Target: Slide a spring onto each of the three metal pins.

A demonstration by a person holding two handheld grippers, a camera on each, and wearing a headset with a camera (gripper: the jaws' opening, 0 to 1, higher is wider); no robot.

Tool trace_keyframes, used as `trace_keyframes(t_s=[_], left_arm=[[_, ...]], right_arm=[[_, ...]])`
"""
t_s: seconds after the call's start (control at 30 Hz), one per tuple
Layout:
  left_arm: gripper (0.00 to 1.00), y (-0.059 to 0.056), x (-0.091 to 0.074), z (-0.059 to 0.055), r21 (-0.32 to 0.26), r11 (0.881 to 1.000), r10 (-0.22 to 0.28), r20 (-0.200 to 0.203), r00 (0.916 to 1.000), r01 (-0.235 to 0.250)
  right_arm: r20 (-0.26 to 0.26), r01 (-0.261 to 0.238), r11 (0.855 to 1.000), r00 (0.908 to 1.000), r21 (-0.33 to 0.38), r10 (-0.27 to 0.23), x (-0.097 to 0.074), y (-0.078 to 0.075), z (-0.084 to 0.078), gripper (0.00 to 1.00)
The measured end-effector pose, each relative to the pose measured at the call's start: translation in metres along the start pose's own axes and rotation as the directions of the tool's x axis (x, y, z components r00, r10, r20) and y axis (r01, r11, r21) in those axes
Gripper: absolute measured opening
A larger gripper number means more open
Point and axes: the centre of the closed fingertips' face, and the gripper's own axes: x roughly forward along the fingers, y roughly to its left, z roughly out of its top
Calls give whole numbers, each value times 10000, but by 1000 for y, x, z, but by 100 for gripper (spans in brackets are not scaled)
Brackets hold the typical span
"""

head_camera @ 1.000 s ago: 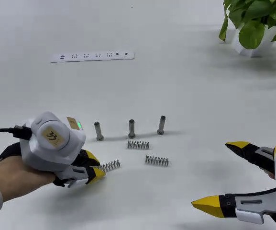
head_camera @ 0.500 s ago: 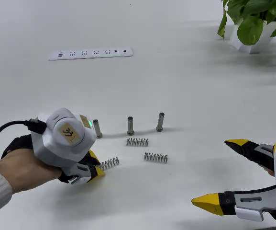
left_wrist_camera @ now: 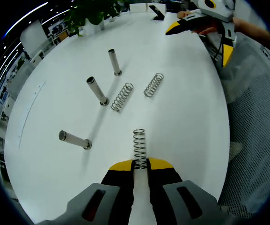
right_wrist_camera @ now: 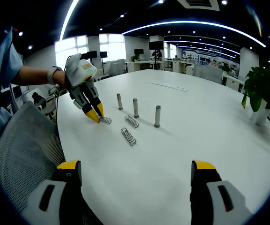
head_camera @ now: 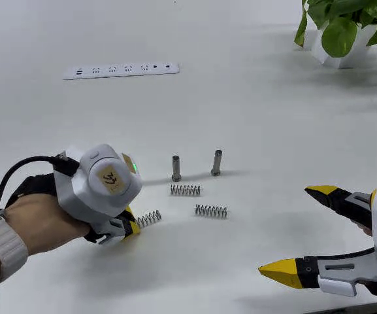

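Held spring (left_wrist_camera: 139,145): on the white worktop (head_camera: 253,118), one end pinched between the shut jaws of the left tool (left_wrist_camera: 140,164).
Two other springs (head_camera: 185,190): lie flat near the pins.
Three metal pins (left_wrist_camera: 97,90): stand in a row.
Right tool (head_camera: 293,229): jaws wide, holding nothing, well apart from the springs.

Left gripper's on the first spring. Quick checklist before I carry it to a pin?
1. Left gripper shut on the coiled steel spring, by its end: ok.
2. Spring lifted off the white table: cannot tell.
3. Three grey metal pins upright and bare: ok.
4. Two loose springs lie clear of the nearest pin: ok.
5. Right gripper open, well away: ok.
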Motion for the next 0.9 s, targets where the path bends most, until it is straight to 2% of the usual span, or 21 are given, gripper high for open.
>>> trace_keyframes(t_s=[0.13,0.2,0.27,0.33,0.4,0.53,0.57,0.7,0.83,0.9], left_arm=[[10,2,-1,-3,-477,9987,181,473,9987,-158],[10,1,-1,0,-1074,9942,70,911,9958,28],[10,1,-2,1,-1416,9897,-37,1214,9926,210],[10,2,-3,1,-1453,9893,68,1335,9910,127],[10,1,-7,6,-1568,9876,154,1633,9865,106],[10,-6,-14,21,-1477,9885,59,2488,9685,319],[10,-7,-15,22,-1467,9886,48,2614,9652,348],[10,-9,-19,31,-1734,9827,-29,3388,9408,655],[10,-11,-21,29,-1557,9853,-119,3457,9383,699],[10,-14,-22,31,-1414,9869,-219,3569,9339,772]], right_arm=[[80,33,10000,10000,64,-34,-1,0,1,98],[84,37,10000,10000,76,-38,-1,0,1,98],[48,44,10000,10000,58,-44,-1,0,1,98],[45,27,10000,10000,62,-27,-1,0,1,98],[54,8,10000,10000,49,-8,0,0,3,98],[-55,-62,10000,10000,-34,62,2,1,4,98],[-128,-52,9999,9999,-103,51,3,0,3,97],[-106,-249,9996,9996,-107,248,5,4,8,96],[-81,-462,9987,9989,-207,460,9,8,16,95],[-103,-719,9973,9974,-164,717,11,11,20,92]])
